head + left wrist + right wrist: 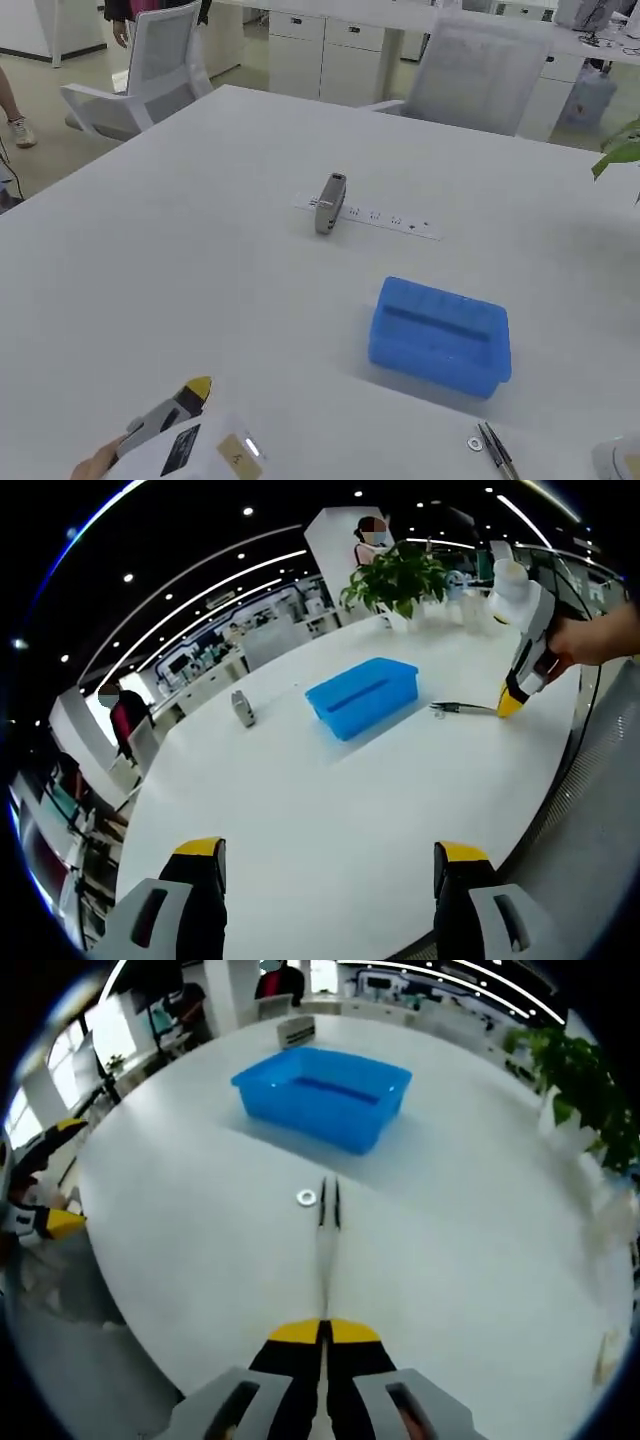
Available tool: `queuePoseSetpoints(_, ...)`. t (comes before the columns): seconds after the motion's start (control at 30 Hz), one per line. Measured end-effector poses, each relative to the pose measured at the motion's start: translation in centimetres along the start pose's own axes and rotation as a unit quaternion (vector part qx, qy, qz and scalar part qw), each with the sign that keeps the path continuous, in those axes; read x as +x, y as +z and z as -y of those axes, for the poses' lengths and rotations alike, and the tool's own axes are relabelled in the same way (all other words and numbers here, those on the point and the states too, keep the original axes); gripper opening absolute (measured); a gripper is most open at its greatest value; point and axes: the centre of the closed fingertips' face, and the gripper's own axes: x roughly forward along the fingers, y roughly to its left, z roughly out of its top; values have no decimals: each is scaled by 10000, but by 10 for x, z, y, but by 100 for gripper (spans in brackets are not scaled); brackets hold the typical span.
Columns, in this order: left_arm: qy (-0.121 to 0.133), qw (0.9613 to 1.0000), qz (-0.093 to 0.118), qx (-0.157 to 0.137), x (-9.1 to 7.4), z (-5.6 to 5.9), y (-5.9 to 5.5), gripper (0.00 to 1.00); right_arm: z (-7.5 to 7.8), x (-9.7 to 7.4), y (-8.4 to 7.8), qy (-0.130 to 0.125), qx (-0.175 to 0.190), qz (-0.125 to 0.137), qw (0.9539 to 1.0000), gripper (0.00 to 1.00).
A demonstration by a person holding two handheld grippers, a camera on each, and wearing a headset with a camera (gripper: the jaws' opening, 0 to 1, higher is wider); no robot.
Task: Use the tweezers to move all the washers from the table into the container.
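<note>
- Tweezers (326, 1225) are sitting pinched between the pressed-together jaws of the right gripper (323, 1332), tips reaching out over the table (200, 1260)
- Left gripper (325, 855) is hovering with jaws spread, holding nothing
- Washer (306, 1197) is lying on the table just beside the tweezers' tips
- Blue container (325, 1095) is standing beyond the washer, apart from it

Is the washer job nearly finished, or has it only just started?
Only just started, it seems. Done: the right gripper is shut on the tweezers. In hand: their tips lie beside one washer on the table, not gripping it yet. Left: lifting that washer into the blue container, where I can see no washers. The left gripper is open and holds nothing.
</note>
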Motion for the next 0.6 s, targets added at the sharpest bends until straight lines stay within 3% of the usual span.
queuePoseSetpoints(0.3,-94,9999,13,44,0,4,1,85,-6,-31,21,52,-110,397,9991,0)
queuePoseSetpoints(0.6,-105,9999,-2,87,-1,5,1,83,-15,-70,48,-117,-330,862,9957,0)
